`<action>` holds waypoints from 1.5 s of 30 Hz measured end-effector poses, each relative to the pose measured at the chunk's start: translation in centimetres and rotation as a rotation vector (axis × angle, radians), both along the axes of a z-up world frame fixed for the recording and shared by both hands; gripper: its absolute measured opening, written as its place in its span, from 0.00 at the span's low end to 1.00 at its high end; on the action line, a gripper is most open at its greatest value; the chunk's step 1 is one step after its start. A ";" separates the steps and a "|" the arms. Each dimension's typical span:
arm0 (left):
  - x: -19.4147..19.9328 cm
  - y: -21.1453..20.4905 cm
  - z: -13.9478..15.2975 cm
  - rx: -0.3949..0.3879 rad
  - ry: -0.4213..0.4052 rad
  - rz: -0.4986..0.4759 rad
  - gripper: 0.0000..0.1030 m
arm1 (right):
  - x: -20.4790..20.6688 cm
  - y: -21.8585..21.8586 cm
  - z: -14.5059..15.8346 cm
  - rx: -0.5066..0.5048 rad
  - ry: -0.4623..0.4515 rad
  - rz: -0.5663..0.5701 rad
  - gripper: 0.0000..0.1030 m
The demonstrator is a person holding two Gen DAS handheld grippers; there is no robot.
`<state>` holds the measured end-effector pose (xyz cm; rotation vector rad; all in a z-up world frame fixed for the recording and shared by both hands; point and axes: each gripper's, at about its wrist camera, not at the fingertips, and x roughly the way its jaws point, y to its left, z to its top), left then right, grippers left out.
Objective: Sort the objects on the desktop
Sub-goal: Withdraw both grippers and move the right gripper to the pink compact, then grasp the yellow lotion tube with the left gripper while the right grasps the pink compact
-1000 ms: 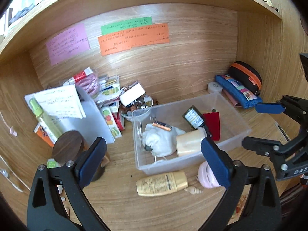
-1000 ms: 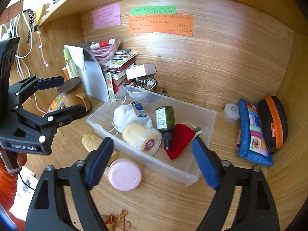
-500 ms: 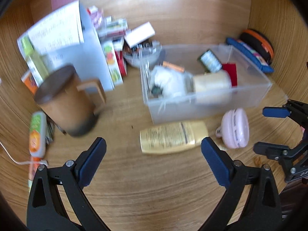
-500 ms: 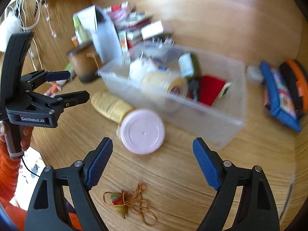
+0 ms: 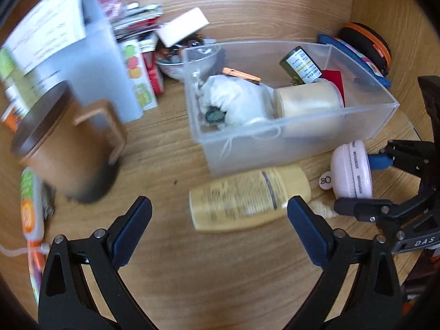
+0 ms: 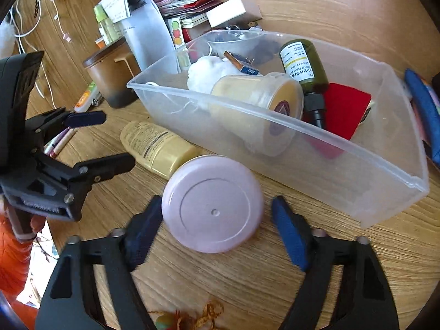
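Observation:
A round pink case (image 6: pixel 211 203) lies on the wooden desk in front of a clear plastic bin (image 6: pixel 330 165). My right gripper (image 6: pixel 216 220) straddles the case and its jaws are closing; a narrow gap still shows at the right pad. In the left wrist view the same pink case (image 5: pixel 352 173) sits between the right gripper's (image 5: pixel 363 185) fingers. A yellow lotion bottle (image 5: pixel 247 198) lies on its side against the bin (image 5: pixel 302 129). My left gripper (image 5: pixel 218 211) is open just short of the bottle, holding nothing. It also shows in the right wrist view, the left gripper (image 6: pixel 118 139) beside the bottle (image 6: pixel 156 148).
The bin holds a white pouch (image 5: pixel 233 99), a cream jar (image 5: pixel 305 101), a green bottle (image 6: pixel 302 63) and a red card (image 6: pixel 343 107). A lidded brown mug (image 5: pixel 63 143) and a white file holder (image 5: pixel 96 63) stand left. Pencil cases (image 5: pixel 365 44) lie behind the bin. A tasselled charm (image 6: pixel 187 316) lies nearest.
Both grippers have sunk toward the desk and tilted down. The right jaws have narrowed around the pink case. The left gripper now hangs just short of the yellow bottle.

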<state>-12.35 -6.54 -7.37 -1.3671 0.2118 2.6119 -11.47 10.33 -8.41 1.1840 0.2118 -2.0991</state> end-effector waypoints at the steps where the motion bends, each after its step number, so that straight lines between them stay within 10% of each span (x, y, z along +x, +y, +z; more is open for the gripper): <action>1: -0.6 0.0 -0.2 0.004 -0.015 -0.019 0.97 | -0.1 0.1 -0.2 -0.011 -0.017 0.010 0.59; 12: -2.8 0.1 -1.3 0.113 -0.089 -0.124 0.97 | -0.3 1.7 -0.3 -0.034 -0.020 -0.015 0.59; 21: -0.3 2.1 -1.0 0.050 -0.082 -0.182 0.68 | -1.0 3.0 0.2 -0.048 -0.025 -0.049 0.59; 38: -1.1 5.1 -1.7 0.001 -0.117 -0.243 0.67 | -0.2 4.3 0.9 -0.073 -0.030 -0.058 0.59; 45: -0.5 5.8 -1.8 0.030 -0.115 -0.217 0.40 | -0.2 4.9 1.2 -0.091 -0.034 -0.070 0.59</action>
